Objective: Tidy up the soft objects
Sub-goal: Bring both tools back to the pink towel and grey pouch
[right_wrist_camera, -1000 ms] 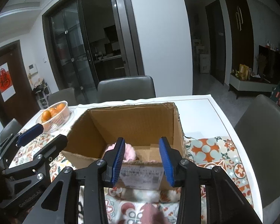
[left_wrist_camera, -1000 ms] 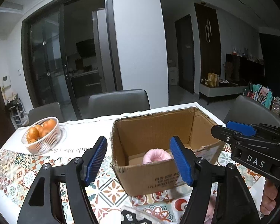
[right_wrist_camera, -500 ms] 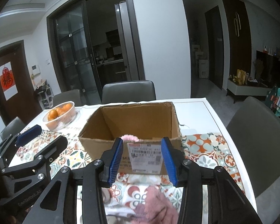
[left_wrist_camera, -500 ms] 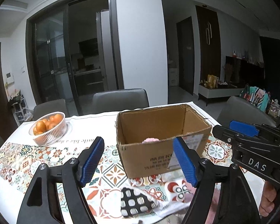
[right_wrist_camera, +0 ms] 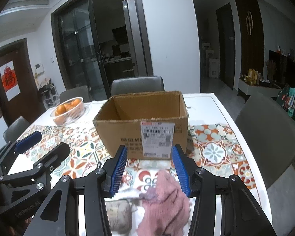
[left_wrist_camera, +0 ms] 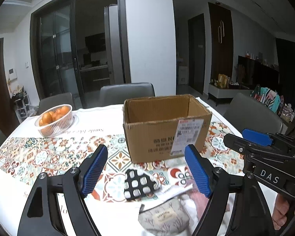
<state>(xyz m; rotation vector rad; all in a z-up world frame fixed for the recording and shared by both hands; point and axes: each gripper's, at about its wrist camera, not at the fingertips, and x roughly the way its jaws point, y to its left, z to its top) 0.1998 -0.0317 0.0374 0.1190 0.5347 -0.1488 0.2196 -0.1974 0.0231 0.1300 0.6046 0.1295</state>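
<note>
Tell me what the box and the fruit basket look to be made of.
Box: corrugated cardboard, matte brown, with ragged torn top edges and a pasted paper label. Fruit basket: probably white plastic or coated wire, going by its thin ribbed open walls; too small to tell which.

Both fisheye views are evenly lit by indoor light from above, bright on the white wall at twelve o'clock and dim past the glass doors at ten. Edges bow, corners go black. The pink cloth at six is motion-blurred.
</note>
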